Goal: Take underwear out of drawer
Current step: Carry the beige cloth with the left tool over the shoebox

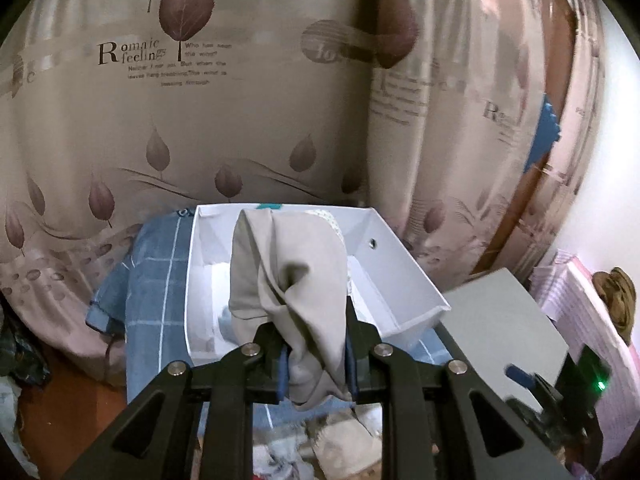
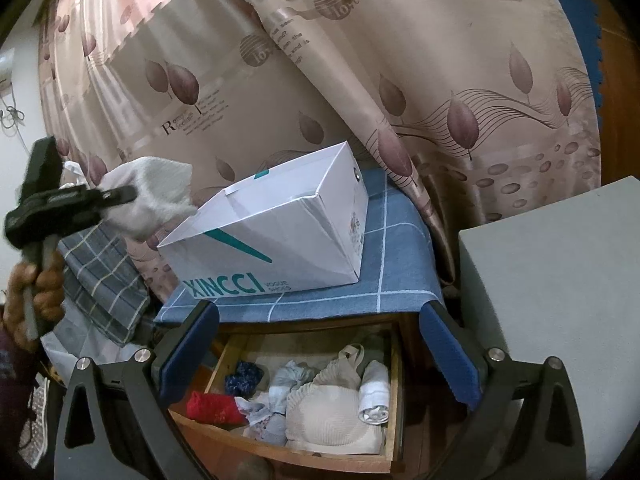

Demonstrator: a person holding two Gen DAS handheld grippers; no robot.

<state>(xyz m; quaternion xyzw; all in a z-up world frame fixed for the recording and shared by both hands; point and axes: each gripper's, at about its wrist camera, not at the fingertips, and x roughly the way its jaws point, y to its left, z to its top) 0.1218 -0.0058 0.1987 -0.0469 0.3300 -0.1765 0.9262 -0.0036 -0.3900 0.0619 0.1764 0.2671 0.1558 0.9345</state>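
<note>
A grey-beige piece of underwear (image 1: 288, 272) hangs bunched between the blue pads of my left gripper (image 1: 316, 360), which is shut on it. It is held in the air in front of an open white shoe box (image 1: 400, 272). In the right wrist view the left gripper (image 2: 72, 204) holds the same underwear (image 2: 152, 196) up at the left, level with the top of the box (image 2: 280, 232). My right gripper (image 2: 320, 344) stands open above the open wooden drawer (image 2: 304, 452). In the drawer lie a red piece (image 2: 212, 406), a beige bra (image 2: 328, 412), a white roll (image 2: 376, 392) and other garments.
The box sits on a blue checked cloth (image 2: 392, 248) covering the cabinet top. A leaf-print curtain (image 2: 440, 80) hangs close behind. A grey flat-topped unit (image 2: 560, 280) stands to the right, a plaid cloth (image 2: 104, 280) at the left. A person's hand (image 2: 44, 284) grips the left handle.
</note>
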